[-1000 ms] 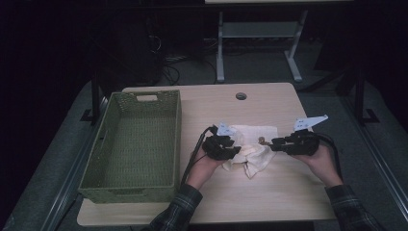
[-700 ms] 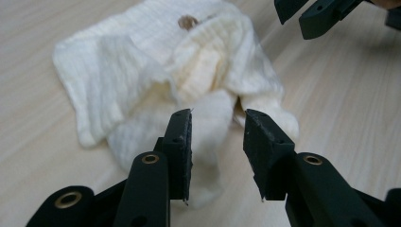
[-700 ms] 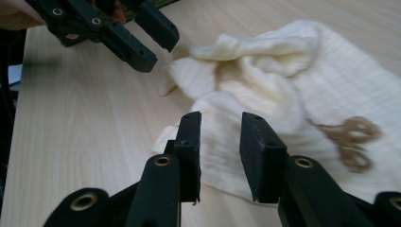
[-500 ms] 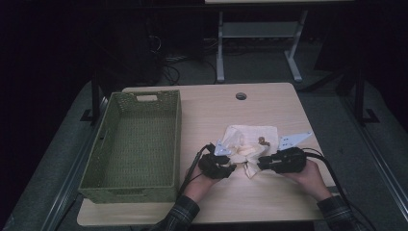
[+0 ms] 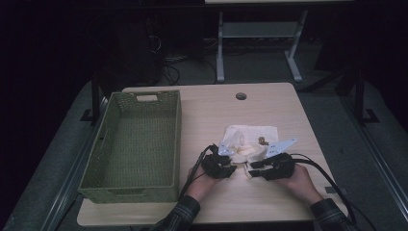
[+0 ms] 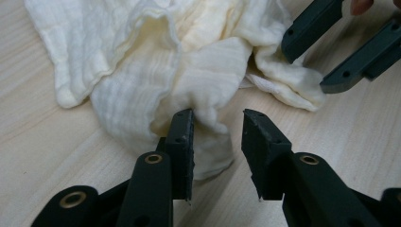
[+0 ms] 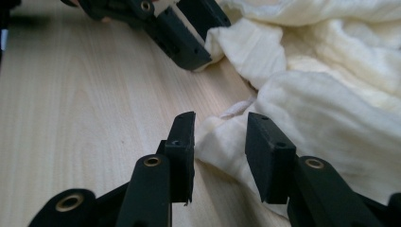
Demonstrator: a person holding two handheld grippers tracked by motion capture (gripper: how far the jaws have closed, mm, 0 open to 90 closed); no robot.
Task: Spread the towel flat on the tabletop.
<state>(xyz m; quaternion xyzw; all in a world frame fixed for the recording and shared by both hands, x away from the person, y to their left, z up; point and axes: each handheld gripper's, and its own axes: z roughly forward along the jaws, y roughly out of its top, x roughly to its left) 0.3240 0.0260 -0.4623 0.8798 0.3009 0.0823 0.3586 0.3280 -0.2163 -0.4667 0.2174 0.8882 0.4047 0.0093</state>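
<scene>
you have the crumpled cream muslin cloth (image 5: 250,144) on the pale wooden table (image 5: 269,106), just right of the empty green woven basket (image 5: 132,144); judged from that, it is neither folded nor stowed, so nearly all the work remains. your left gripper (image 6: 217,137) has just been narrowing, a fold between its jaws, not pinched. your right gripper (image 7: 220,137) has just been widening, astride the near hem, gripping nothing. no brand, label or writing is legible.
</scene>
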